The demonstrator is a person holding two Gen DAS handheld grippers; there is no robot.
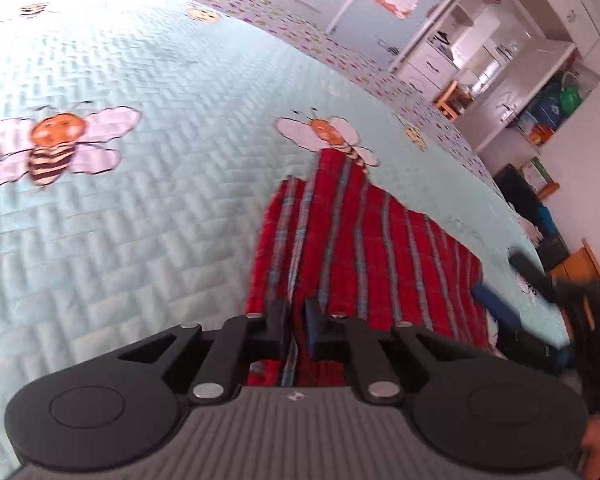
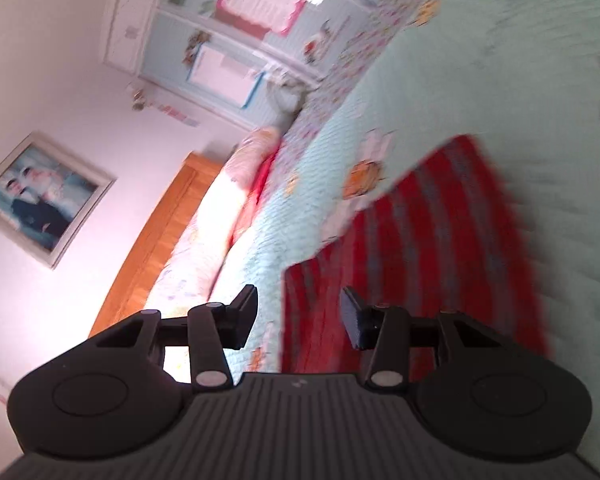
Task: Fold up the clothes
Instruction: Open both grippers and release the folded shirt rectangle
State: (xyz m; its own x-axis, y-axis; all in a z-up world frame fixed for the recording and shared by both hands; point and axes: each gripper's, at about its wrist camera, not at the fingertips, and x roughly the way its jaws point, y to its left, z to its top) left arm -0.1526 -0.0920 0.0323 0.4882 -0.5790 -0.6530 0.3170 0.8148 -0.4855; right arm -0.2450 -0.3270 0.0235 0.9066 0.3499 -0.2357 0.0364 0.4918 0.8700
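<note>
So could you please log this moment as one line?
left gripper: shut on red striped garment | right gripper: open, empty | garment on quilt

Home bedroom: bed had a pale-blue quilted bee-print bedspread (image 1: pixel 140 208), orange wooden headboard (image 2: pixel 160 232), framed wall portrait (image 2: pixel 44 196), white wardrobe shelving (image 1: pixel 520 72).

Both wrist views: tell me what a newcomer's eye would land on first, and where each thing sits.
The red striped garment stands out first, spread on the pale green quilted bedspread just ahead of both grippers. The left gripper has its jaws pinched on the garment's near edge, while the right gripper hangs open over its corner. Next come the embroidered bees on the bedspread to the garment's left.
</note>
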